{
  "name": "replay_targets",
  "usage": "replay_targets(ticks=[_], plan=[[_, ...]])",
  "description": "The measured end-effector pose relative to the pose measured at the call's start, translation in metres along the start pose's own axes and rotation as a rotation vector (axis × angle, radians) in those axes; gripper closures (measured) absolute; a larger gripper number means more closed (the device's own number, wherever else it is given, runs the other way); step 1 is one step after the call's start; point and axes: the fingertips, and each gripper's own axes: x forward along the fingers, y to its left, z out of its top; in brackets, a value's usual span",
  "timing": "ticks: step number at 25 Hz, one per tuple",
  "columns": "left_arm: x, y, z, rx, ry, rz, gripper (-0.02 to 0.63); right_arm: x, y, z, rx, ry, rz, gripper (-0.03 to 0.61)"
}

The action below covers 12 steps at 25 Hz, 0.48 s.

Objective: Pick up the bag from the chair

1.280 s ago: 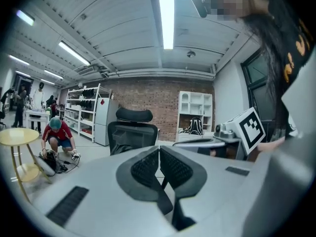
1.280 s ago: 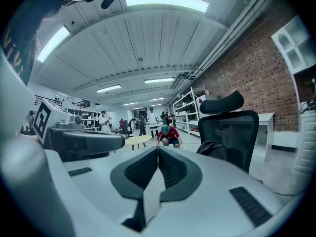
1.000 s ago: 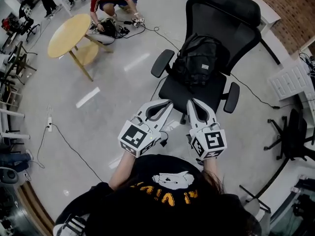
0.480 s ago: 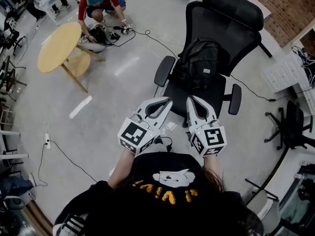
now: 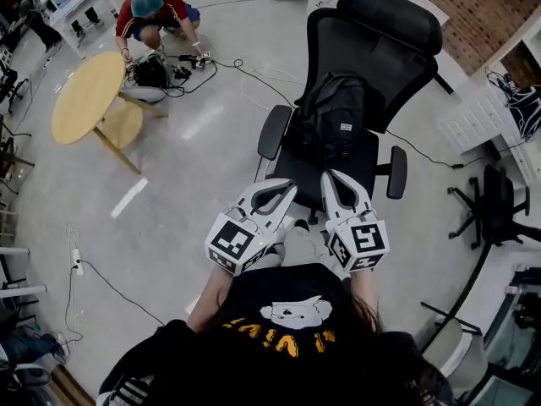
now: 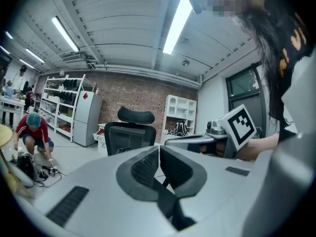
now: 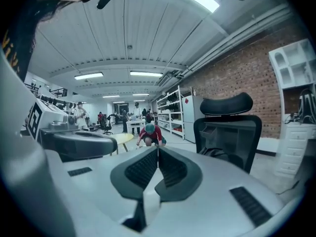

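A black backpack (image 5: 332, 115) leans upright against the back of a black office chair (image 5: 372, 49) in the head view. My left gripper (image 5: 290, 184) and right gripper (image 5: 326, 176) hover side by side just in front of the seat's near edge, well short of the bag. Both are shut with nothing between the jaws. In the left gripper view the left gripper (image 6: 158, 148) has its tips touching, and the chair (image 6: 129, 134) stands beyond. In the right gripper view the right gripper (image 7: 158, 150) is likewise closed, with the chair (image 7: 228, 132) ahead to the right.
A round wooden table (image 5: 86, 98) stands to the left, with a person in a red shirt (image 5: 150, 17) crouching over gear on the floor behind it. Cables (image 5: 110, 282) run across the floor. White shelving (image 5: 486, 117) and another chair base (image 5: 486, 214) lie to the right.
The view has moved nearer the chair. Both grippers keep their places in front of me, still shut, and now reach the seat's front edge.
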Motion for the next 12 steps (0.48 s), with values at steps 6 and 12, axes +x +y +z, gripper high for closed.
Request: replay_targets(ticks=[6, 12], plan=[[0.013, 0.019, -0.002, -0.006, 0.008, 0.002, 0.600, 0.017, -0.023, 0.001, -0.018, 0.014, -0.030, 0.572], [0.046, 0.035, 0.003, -0.002, 0.013, -0.005, 0.600, 0.047, -0.070, 0.003, -0.037, 0.029, -0.040, 0.571]])
